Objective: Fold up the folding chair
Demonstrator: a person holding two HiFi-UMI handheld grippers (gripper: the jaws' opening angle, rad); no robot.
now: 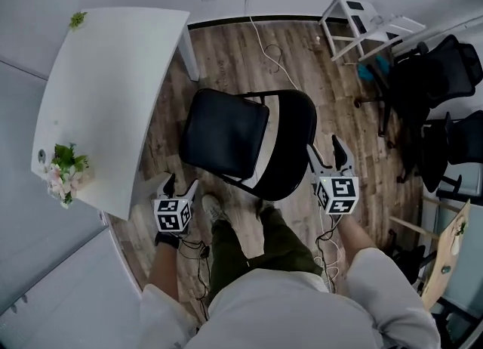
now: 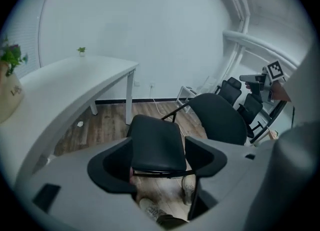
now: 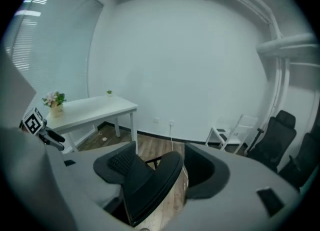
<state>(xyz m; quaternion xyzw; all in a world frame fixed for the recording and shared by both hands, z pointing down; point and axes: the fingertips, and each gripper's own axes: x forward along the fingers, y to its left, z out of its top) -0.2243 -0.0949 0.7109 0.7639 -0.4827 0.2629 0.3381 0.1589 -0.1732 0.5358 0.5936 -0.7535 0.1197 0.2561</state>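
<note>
Directly at the person's twelve o'clock, the folding chair [image 1: 226,136] stands unfolded on the wooden floor [image 1: 226,45]. The left gripper [image 1: 181,183] hovers at its seven o'clock and the right gripper [image 1: 324,146] at its four, both with jaws apart and holding nothing.

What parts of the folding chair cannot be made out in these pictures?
- Most of the legs, and the hinges: in the head view, hidden under the folding chair's seat and backrest.
- Lower frame: in the left gripper view, covered by the left gripper's own body below its fingers.
- Legs: in the right gripper view, hidden behind the right gripper's body.
</note>
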